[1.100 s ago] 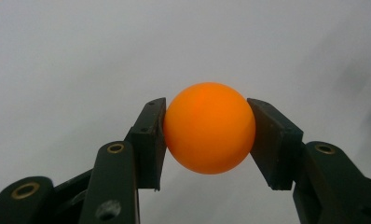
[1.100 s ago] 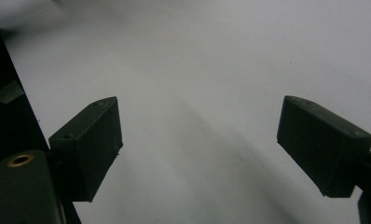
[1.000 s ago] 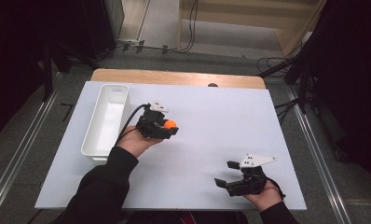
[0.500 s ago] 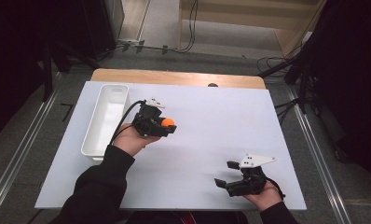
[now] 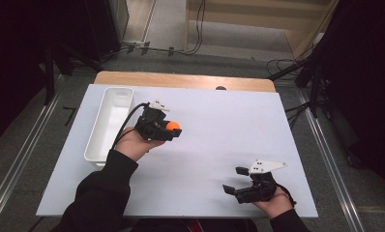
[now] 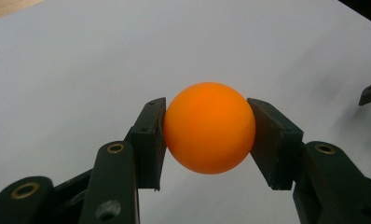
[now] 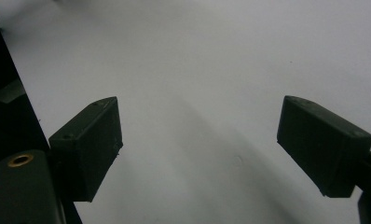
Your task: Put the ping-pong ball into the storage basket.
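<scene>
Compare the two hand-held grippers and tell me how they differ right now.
The left hand-held gripper is shut on a round orange ball; the right hand-held gripper stands open with nothing between its jaws. The left is beside the white plastic tray; the right is near the table's front edge. Both have black jaws.

A white tabletop (image 5: 219, 145) spreads under both tongs, with a wooden edge strip (image 5: 181, 80) along its far side. Beyond that lies grey floor (image 5: 171, 60) with trailing black cables (image 5: 195, 29), flanked by dark surroundings and metal rails (image 5: 326, 145).
</scene>
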Demonstrator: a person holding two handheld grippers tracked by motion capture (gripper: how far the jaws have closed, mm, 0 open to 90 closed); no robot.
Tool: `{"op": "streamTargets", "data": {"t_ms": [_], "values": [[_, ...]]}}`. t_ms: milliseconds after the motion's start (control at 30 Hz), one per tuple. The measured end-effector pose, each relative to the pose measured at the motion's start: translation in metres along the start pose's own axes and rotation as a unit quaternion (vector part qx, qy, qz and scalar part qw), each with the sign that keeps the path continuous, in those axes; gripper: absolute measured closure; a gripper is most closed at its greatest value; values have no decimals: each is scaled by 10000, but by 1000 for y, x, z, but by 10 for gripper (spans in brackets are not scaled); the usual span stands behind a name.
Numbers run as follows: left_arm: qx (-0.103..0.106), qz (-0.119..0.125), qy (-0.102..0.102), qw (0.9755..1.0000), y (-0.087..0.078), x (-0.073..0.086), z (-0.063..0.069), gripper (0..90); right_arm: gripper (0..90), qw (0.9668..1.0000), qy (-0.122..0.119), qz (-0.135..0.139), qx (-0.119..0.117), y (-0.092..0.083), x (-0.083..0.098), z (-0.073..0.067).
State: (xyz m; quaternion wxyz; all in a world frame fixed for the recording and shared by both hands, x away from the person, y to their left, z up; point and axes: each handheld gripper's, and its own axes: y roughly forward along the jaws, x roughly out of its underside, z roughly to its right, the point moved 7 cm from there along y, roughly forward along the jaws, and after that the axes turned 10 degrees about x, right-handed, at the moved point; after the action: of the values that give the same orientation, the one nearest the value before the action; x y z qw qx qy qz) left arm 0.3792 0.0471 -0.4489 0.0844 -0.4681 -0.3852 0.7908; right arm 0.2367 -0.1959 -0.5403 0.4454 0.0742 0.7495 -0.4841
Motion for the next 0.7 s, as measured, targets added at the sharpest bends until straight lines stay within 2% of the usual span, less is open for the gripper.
{"op": "streamTargets", "data": {"t_ms": [300,700], "values": [[-46,2,-134,9999,-8,3,-12,502,126,10000,-9,2,21,0,0,1],[-57,33,-236,9997,-17,6,-20,501,126,10000,-22,13,14,-1,0,1]]}}
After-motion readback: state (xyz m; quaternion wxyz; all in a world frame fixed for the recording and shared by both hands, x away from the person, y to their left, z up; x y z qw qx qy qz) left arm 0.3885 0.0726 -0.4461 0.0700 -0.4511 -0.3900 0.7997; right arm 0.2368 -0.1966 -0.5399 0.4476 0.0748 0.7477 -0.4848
